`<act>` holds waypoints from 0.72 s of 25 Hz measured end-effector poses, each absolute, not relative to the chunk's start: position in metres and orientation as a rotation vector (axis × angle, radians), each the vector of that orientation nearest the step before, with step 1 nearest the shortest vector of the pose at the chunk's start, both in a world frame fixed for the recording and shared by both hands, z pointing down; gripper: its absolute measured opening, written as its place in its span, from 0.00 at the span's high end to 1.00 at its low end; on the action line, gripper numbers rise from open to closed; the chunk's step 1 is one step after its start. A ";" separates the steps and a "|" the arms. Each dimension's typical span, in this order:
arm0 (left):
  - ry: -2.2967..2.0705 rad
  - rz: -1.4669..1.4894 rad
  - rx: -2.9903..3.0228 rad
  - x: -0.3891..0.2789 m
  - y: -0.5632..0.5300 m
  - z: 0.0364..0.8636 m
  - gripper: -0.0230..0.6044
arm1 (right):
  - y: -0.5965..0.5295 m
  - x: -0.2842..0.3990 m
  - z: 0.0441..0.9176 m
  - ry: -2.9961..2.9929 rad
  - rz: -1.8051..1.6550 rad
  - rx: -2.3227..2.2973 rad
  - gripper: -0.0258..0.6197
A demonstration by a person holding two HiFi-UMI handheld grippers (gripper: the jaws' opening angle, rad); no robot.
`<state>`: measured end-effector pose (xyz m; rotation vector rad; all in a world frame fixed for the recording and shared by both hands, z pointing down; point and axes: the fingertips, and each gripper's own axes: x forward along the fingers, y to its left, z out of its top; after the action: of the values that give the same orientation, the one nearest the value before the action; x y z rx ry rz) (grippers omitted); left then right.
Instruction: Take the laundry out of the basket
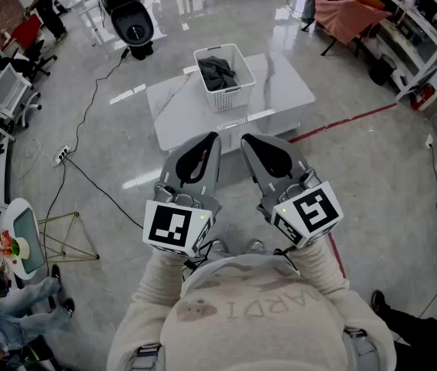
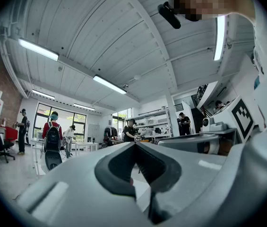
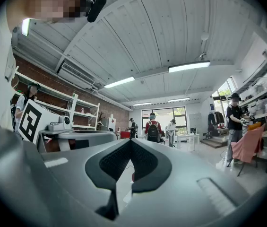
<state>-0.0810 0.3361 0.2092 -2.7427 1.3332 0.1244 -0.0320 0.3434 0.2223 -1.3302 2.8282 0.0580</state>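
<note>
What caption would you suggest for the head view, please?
Left gripper and right gripper, both shut, face a basket of laundry on the white table.

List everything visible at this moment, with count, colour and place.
laundry basket: one, white, on the middle of the table
laundry: one heap, dark grey, inside the basket
table: one, white, low, ahead of the person
cable: one, black, on the floor left of the table
cloth: one, pink, draped at upper right
floor line: one, red, right of the table
bystanders: several, far back in both gripper views
left gripper: one, grey, shut and empty, held before the chest
right gripper: one, grey, shut and empty, beside the left
</note>
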 end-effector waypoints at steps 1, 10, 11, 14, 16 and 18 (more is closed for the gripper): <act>1.330 0.109 -2.736 -0.082 0.336 0.209 0.96 | 0.343 -0.034 0.223 2.830 0.059 -1.331 0.92; 1.309 0.075 -2.734 -0.091 0.335 0.210 0.96 | 0.339 -0.050 0.226 2.844 0.062 -1.318 0.92; 1.309 0.076 -2.737 -0.093 0.334 0.210 0.96 | 0.338 -0.052 0.226 2.846 0.062 -1.315 0.92; 1.312 0.073 -2.738 -0.099 0.331 0.208 0.96 | 0.335 -0.058 0.225 2.851 0.064 -1.315 0.92; 1.310 0.078 -2.740 -0.104 0.329 0.208 0.96 | 0.333 -0.063 0.225 2.849 0.062 -1.323 0.92; 1.306 0.083 -2.742 -0.111 0.327 0.209 0.96 | 0.330 -0.068 0.227 2.835 0.053 -1.342 0.92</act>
<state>-0.1111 0.3267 0.2089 -2.7416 1.3058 0.0826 -0.0682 0.3304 0.2267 -1.3418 2.8348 0.0534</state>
